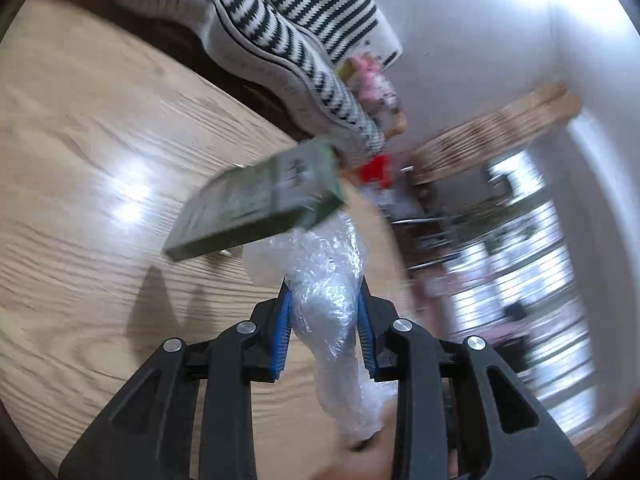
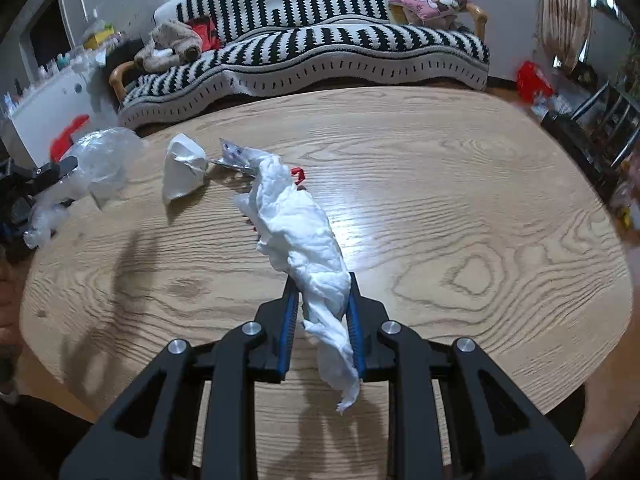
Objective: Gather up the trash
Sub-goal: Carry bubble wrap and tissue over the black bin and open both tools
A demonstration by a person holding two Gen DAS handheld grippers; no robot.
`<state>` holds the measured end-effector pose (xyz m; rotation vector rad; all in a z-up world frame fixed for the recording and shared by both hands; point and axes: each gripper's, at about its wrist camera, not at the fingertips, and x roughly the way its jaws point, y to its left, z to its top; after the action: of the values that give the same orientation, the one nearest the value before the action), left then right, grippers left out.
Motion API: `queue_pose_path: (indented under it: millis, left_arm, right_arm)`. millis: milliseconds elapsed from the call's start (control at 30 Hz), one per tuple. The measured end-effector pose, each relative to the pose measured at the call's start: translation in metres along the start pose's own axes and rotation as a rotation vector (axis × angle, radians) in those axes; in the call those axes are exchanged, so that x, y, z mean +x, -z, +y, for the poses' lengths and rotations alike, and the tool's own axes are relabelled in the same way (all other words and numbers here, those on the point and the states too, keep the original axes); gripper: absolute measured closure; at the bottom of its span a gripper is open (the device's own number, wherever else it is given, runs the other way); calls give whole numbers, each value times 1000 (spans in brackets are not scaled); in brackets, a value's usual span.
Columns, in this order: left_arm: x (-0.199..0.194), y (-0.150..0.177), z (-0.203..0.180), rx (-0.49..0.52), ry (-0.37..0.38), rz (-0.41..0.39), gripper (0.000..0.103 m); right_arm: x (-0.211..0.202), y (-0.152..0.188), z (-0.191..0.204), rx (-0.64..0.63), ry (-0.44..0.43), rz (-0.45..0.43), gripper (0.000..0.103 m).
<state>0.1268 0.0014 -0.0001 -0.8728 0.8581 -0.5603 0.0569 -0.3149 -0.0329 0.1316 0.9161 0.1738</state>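
Both hands at the pick-up stage of collecting trash. In the left wrist view we see the left gripper point(image 1: 324, 316) with its fingers pinching a wad of clear plastic wrap point(image 1: 324, 280), which stands clear of the wooden counter point(image 1: 80, 160); a green box point(image 1: 260, 200), blurred, appears just beyond the wrap, and we cannot tell whether it rests on the counter or is touching the wrap. In the right wrist view we see the right gripper point(image 2: 323, 312) with its fingers pinching a crumpled white tissue point(image 2: 298, 228), whose loose ends hang out front and back of the blue pads. The same view shows what remains on the counter: a crumpled white paper cup point(image 2: 182, 172), a flat silvery wrapper point(image 2: 234, 158) beside it, and a small red scrap point(image 2: 298, 174) partly hidden behind the tissue. A striped sofa point(image 2: 320, 48) stands past the far edge.

We judge that each hand has secured one piece and the step in hand is the lift-away. No bin shows in either view, so the next move calls for carrying both pieces to a container, letting go there, then returning for the cup, wrapper and scrap
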Motion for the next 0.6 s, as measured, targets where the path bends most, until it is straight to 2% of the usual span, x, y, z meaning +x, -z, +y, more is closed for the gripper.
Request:
queue_pose_path:
  millis: [67, 100, 167, 233, 333, 367, 400, 433, 600]
  left_arm:
    - [1, -1, 4, -55, 46, -4, 75]
    - [2, -1, 5, -68, 39, -10, 75]
    - [2, -1, 2, -40, -37, -27, 75]
    - [2, -1, 1, -43, -29, -30, 75]
    - [-6, 0, 17, -225, 231, -46, 75]
    - [-9, -2, 20, -262, 253, -59, 75]
    - [-12, -3, 17, -241, 220, -69, 75]
    - [-16, -4, 12, -192, 148, -95, 75]
    - [-9, -1, -8, -103, 51, -82, 75]
  right_arm:
    - [-4, 0, -3, 0, 23, -6, 79]
    - [-5, 1, -2, -16, 43, -12, 79]
    - [-7, 3, -2, -33, 64, -16, 79]
    - [-9, 4, -5, -23, 52, -14, 80]
    - [-13, 4, -12, 13, 13, -16, 79]
    - [-15, 4, -15, 20, 19, -18, 79]
    - [-17, 5, -15, 9, 42, -24, 79]
    - [-19, 6, -15, -6, 62, -29, 79]
    - [-24, 9, -20, -3, 71, -30, 79]
